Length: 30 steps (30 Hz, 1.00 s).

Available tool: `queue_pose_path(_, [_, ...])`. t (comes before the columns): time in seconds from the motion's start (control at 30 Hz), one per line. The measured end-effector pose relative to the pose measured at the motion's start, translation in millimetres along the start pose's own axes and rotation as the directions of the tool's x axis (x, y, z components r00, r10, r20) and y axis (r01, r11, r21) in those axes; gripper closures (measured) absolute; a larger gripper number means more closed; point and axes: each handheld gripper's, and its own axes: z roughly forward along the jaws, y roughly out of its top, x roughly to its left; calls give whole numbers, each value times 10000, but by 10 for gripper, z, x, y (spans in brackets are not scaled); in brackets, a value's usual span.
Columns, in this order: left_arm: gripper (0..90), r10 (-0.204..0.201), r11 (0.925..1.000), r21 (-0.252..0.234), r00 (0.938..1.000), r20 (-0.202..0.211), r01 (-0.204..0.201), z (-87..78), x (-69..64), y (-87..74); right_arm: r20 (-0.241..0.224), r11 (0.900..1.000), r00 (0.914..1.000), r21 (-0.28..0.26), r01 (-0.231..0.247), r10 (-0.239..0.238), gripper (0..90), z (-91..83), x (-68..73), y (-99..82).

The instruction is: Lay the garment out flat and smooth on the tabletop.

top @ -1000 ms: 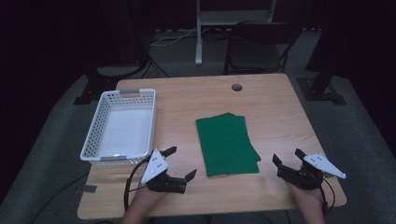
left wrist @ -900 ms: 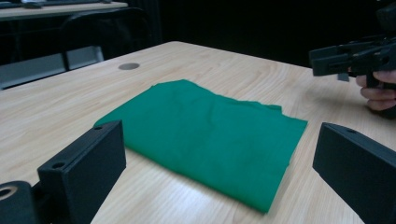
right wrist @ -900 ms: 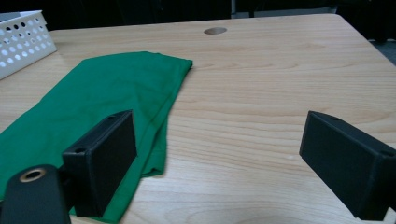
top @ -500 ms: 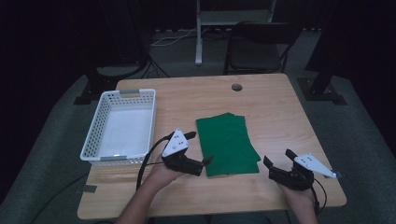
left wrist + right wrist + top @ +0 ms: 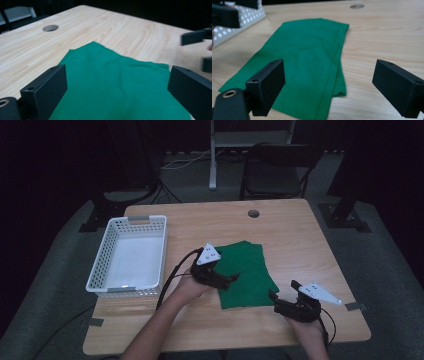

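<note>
Wood-grained tabletop spreads under my cameras, pale, with a small round cable hole near its far edge. On its left side I see a white perforated basket, its long side running away from me. A folded green cloth lies flat near the middle of the tabletop, well apart from the basket, with layered edges that do not quite line up at the near corner.

My left gripper sits over the cloth's left edge, its jaws spread wide; in the left gripper view the cloth fills the space between them, and I cannot tell whether the jaws touch the fabric. My right gripper hovers just beside the cloth's near right corner, jaws also wide apart; in the right gripper view the cloth stretches away between them, with nothing held.
</note>
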Motion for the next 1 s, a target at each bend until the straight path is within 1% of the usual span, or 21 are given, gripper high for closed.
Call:
queue_pose_path(0.07, [38, -219, 9997, 133, 9997, -101, 220, 78, 43, 7, 73, 9999, 10000, 159, -17, 16, 107, 24, 19, 1])
queue_pose_path(0.17, [38, -479, 9969, 599, 9976, -503, 509, 214, 105, 20, -67, 9991, 10000, 421, 25, -22, 107, 60, 50, 0])
queue_pose_path(0.3, [38, -496, 9944, 895, 9958, -765, 564, 363, 185, 46, -132, 9977, 9999, 675, 29, -20, 107, 83, 82, 7])
queue_pose_path(0.37, [38, -496, 9937, 967, 9955, -812, 574, 379, 191, 51, -114, 9972, 9999, 740, 89, -81, 107, 91, 90, 11])
queue_pose_path(0.43, [38, -370, 9873, 1505, 9946, -965, 513, 489, 214, 71, -123, 9961, 9998, 871, 156, -146, 107, 106, 111, 21])
queue_pose_path(0.47, [38, -268, 9847, 1680, 9934, -1115, 454, 525, 212, 71, -175, 9961, 9997, 868, 174, -159, 107, 108, 116, 27])
queue_pose_path(0.5, [38, -212, 9847, 1692, 9931, -1154, 407, 541, 213, 67, -194, 9963, 9997, 843, 165, -149, 107, 107, 116, 34])
queue_pose_path(0.53, [38, -263, 9841, 1718, 9935, -1108, 452, 558, 219, 60, -205, 9965, 9997, 820, 147, -131, 107, 103, 116, 38])
queue_pose_path(0.6, [38, -353, 9819, 1816, 9937, -1064, 543, 600, 234, 31, -227, 9972, 9997, 738, 109, -93, 107, 87, 115, 48])
queue_pose_path(0.63, [38, -309, 9793, 1953, 9931, -1133, 527, 618, 240, 15, -240, 9973, 9997, 718, 122, -105, 107, 77, 115, 50])
queue_pose_path(0.67, [38, -309, 9793, 1953, 9931, -1133, 527, 618, 240, 15, -240, 9973, 9997, 718, 122, -105, 107, 77, 115, 50])
queue_pose_path(0.7, [38, -261, 9770, 2072, 9922, -1220, 512, 641, 243, -4, -268, 9980, 9996, 628, 99, -82, 107, 59, 110, 47])
queue_pose_path(0.73, [38, -213, 9694, 2395, 9907, -1343, 533, 681, 256, -40, -296, 9980, 9996, 623, 62, -44, 107, 51, 111, 44])
queue_pose_path(0.77, [38, -213, 9694, 2395, 9907, -1343, 533, 681, 256, -40, -296, 9980, 9996, 623, 62, -44, 107, 51, 111, 44])
queue_pose_path(0.8, [38, -201, 9652, 2553, 9895, -1429, 565, 700, 265, -61, -304, 9981, 9995, 608, 57, -39, 107, 45, 113, 38])
queue_pose_path(0.83, [38, -228, 9623, 2653, 9896, -1423, 603, 711, 276, -75, -303, 9980, 9995, 617, 101, -83, 107, 40, 113, 30])
queue_pose_path(0.87, [38, -326, 9550, 2872, 9888, -1457, 738, 733, 297, -93, -305, 9977, 9995, 671, 129, -108, 107, 35, 117, 24])
queue_pose_path(0.9, [39, -326, 9550, 2872, 9888, -1457, 738, 733, 297, -93, -290, 9975, 9995, 702, 119, -99, 107, 32, 119, 22])
queue_pose_path(0.93, [42, -213, 9498, 3061, 9896, -1422, 644, 750, 291, -101, -274, 9973, 9996, 727, 129, -109, 107, 30, 119, 21])
queue_pose_path(0.97, [51, -213, 9498, 3061, 9896, -1422, 644, 750, 291, -101, -274, 9973, 9996, 727, 129, -109, 107, 30, 119, 21])
queue_pose_path(1.0, [51, -56, 9453, 3221, 9898, -1421, 516, 758, 279, -100, -254, 9972, 9996, 732, 148, -130, 107, 25, 118, 21])
